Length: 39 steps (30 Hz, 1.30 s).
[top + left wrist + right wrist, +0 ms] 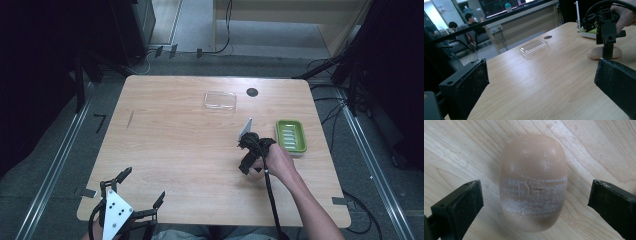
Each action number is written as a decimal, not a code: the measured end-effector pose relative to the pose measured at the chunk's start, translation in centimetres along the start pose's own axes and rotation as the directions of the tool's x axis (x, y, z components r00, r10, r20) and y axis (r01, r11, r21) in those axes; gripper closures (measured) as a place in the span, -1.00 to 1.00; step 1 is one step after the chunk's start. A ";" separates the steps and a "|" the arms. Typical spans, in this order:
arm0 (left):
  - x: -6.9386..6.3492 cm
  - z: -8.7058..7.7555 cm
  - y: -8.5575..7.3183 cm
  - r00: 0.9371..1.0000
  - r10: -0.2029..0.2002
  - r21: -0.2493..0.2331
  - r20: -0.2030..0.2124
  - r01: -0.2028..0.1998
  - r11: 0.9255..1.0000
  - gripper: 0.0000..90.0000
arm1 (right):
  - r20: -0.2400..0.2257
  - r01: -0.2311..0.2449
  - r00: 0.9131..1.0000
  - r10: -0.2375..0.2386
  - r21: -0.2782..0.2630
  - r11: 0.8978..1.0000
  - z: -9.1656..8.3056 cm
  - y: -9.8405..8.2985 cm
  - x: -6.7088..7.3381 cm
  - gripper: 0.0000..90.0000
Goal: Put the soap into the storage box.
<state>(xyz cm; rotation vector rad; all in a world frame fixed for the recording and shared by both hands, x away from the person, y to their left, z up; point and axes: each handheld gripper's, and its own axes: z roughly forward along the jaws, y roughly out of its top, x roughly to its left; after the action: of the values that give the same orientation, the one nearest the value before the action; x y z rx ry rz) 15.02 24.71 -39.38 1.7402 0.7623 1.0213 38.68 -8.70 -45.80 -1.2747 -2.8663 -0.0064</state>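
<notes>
A tan bar of soap lies on the wooden table, straddled untouched by the spread jaws of the right gripper. A green soap dish sits just beside; a clear lid lies farther off. The left gripper is held spread at the near edge.

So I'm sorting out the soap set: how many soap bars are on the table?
1. The tan soap bar lies on the table between the right gripper's open jaws, left of the green soap dish.

left gripper fingers apart — empty | clear lid on table
</notes>
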 end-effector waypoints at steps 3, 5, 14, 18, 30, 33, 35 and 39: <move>0.0 0.0 0.0 1.000 0.002 -0.001 0.003 -0.002 1.000 -1.00 | -0.003 -0.003 1.000 0.003 0.003 1.000 0.3 0.0 0.0 -1.00; 0.0 0.0 0.0 1.000 0.001 -0.001 0.002 -0.001 1.000 -1.00 | 0.000 -0.004 1.000 0.004 0.005 1.000 0.4 0.0 -0.2 -0.99; 0.0 0.0 0.0 1.000 0.001 -0.001 -0.001 -0.001 1.000 -1.00 | 0.002 -0.021 1.000 0.021 0.006 1.000 0.8 0.0 -0.4 -0.70; 0.0 0.0 0.0 1.000 0.001 -0.001 -0.001 -0.001 1.000 -1.00 | 0.014 -0.010 1.000 0.010 0.013 1.000 0.8 0.1 -0.1 -0.61; 0.0 -0.1 0.0 1.000 0.003 -0.003 -0.001 -0.003 1.000 -1.00 | 0.005 0.005 1.000 -0.006 0.041 0.999 0.8 0.2 0.2 -0.35; 0.0 -0.1 0.0 1.000 0.003 -0.005 -0.001 -0.003 1.000 -1.00 | 0.004 0.016 1.000 -0.016 0.036 0.999 0.7 0.2 0.4 -0.27; 0.0 -0.1 0.0 1.000 0.004 -0.005 -0.001 -0.004 1.000 -1.00 | 0.004 0.016 1.000 -0.016 0.038 0.999 0.7 0.3 0.4 -0.26; 0.0 -0.1 0.0 1.000 0.003 -0.005 -0.002 -0.003 1.000 -1.00 | 0.004 0.031 1.000 -0.031 0.048 0.998 0.7 0.3 0.4 -0.26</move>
<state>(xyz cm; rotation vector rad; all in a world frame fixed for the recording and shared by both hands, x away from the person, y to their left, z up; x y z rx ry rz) 14.95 24.71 -39.37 1.7372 0.7580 1.0257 38.62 -8.21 -46.49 -1.2241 -2.8717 0.0648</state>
